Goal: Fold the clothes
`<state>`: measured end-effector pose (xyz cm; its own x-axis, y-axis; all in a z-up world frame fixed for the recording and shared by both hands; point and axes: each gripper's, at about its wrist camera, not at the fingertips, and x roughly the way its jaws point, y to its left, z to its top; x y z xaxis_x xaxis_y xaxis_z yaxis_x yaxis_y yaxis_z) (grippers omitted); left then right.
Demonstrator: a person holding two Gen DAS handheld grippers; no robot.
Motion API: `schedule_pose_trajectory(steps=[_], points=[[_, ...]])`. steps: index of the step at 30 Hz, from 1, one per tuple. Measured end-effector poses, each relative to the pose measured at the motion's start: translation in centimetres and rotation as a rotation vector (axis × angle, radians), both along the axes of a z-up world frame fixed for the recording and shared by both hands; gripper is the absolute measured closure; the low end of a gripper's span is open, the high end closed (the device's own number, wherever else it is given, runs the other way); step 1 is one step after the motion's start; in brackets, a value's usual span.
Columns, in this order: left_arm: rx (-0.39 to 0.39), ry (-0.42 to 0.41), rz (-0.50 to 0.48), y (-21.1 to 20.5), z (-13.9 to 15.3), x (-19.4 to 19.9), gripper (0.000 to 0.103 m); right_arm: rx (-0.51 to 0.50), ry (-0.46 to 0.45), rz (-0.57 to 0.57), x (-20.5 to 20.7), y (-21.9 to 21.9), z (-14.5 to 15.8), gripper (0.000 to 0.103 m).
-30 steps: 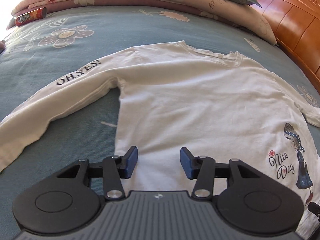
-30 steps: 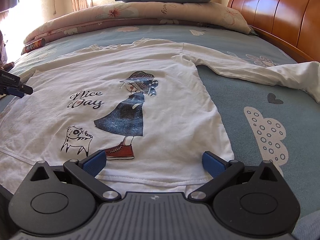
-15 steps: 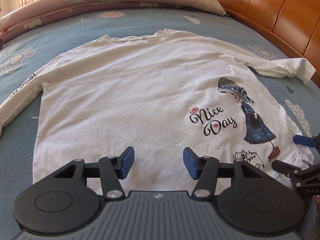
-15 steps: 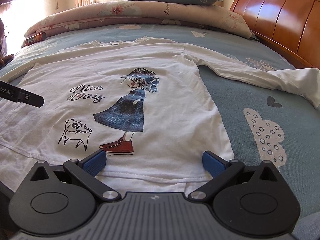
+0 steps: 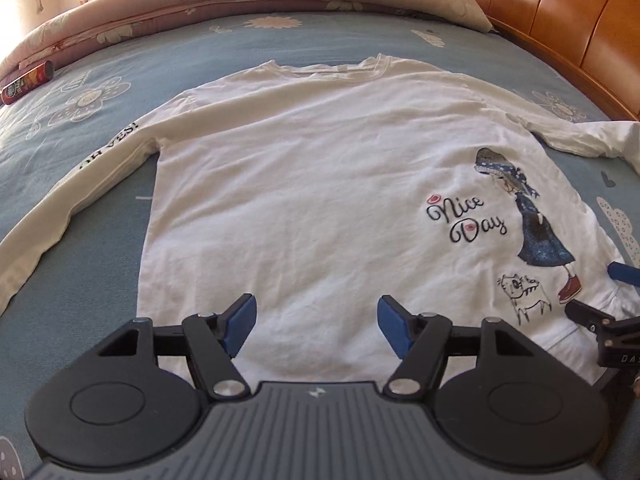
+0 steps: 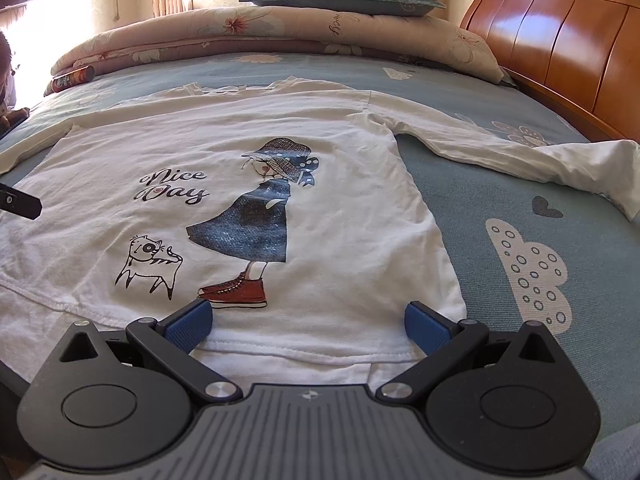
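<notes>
On the bed: shirt (image 5: 320, 200) flat, collar farthest away.
Left gripper (image 5: 316, 320): jaws opening, empty, over hem.
Right gripper (image 6: 308, 324): spread wide, empty, nearer hem corner.

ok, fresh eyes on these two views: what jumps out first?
A white long-sleeved shirt lies spread flat on the blue bed, its print of a girl in a blue dress beside "Nice Day" lettering. Both grippers sit at the near hem, the left gripper with jaws opening and the right gripper with jaws wide, neither gripping cloth. Behind, a folded quilt and the orange wooden headboard at right.
</notes>
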<state>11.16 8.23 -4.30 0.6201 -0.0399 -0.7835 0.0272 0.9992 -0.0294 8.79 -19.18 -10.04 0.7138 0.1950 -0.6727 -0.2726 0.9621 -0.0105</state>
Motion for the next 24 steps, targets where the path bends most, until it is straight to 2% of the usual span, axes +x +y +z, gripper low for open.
schedule_pose_trajectory(steps=[3,8,11,14,18,21,24], points=[[-0.009,-0.04,-0.058,-3.4,0.3,2.0,0.032,0.002,-0.006,0.0,-0.1,0.0,0.0,0.0],[0.018,-0.027,-0.108,-7.9,-2.5,4.0,0.032,0.004,-0.013,0.006,-0.2,-0.1,-0.1,0.0],[0.031,-0.05,-0.11,-8.4,-3.6,2.3,0.028,0.007,-0.013,0.012,-0.2,-0.3,0.0,0.0],[-0.003,-0.059,-0.088,-7.8,-3.8,-0.1,0.022,0.01,-0.007,0.016,-0.2,-0.4,0.0,0.0],[0.065,-0.073,-0.151,-8.2,-3.8,-2.9,0.02,0.013,-0.001,0.016,-0.1,-0.5,0.0,0.0],[-0.003,-0.042,-0.139,-7.6,-2.7,-1.6,0.02,0.014,-0.002,0.014,-0.2,-0.5,-0.1,0.0],[-0.078,-0.062,-0.112,-6.4,-1.1,1.4,0.02,0.014,-0.026,0.009,-0.6,-0.4,-0.3,0.0]])
